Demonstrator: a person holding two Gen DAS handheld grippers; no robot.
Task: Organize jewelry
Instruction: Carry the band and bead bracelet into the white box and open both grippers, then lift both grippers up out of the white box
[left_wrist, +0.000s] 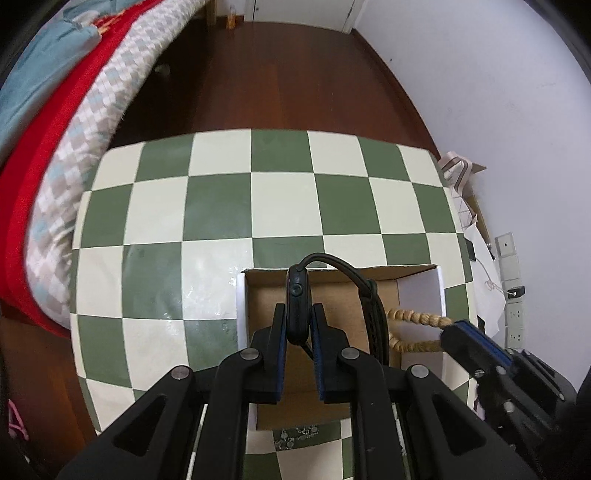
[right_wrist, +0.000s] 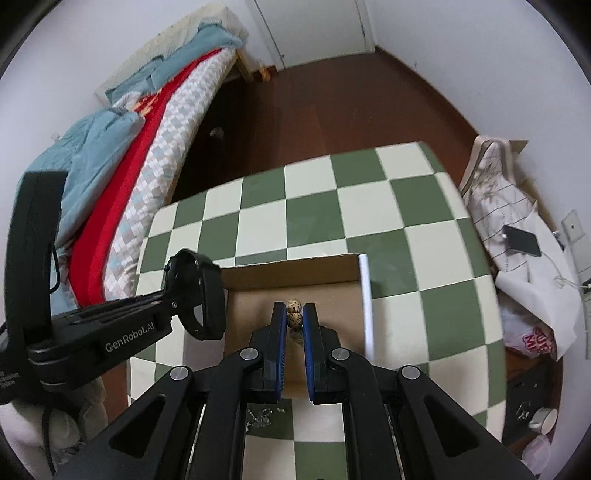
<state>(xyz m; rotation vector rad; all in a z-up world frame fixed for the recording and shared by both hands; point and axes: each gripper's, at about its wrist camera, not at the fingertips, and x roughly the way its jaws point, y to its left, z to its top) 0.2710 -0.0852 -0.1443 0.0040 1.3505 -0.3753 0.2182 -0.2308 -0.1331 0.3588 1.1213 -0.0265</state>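
Because jewelry belongs together, open cardboard box (left_wrist: 369, 299) sits on checkered table (left_wrist: 221, 206), both tongs above it. Left tongs (left_wrist: 299, 325) pinch black watch (left_wrist: 297, 295), strap dangling; right tongs (right_wrist: 294, 319) pinch bead bracelet (right_wrist: 294, 314), ready to drop in.

A home bedroom: a bed (right_wrist: 155, 122) with quilts beside a checked table (left_wrist: 221, 206), wood floor (left_wrist: 288, 74), white door (right_wrist: 314, 29).
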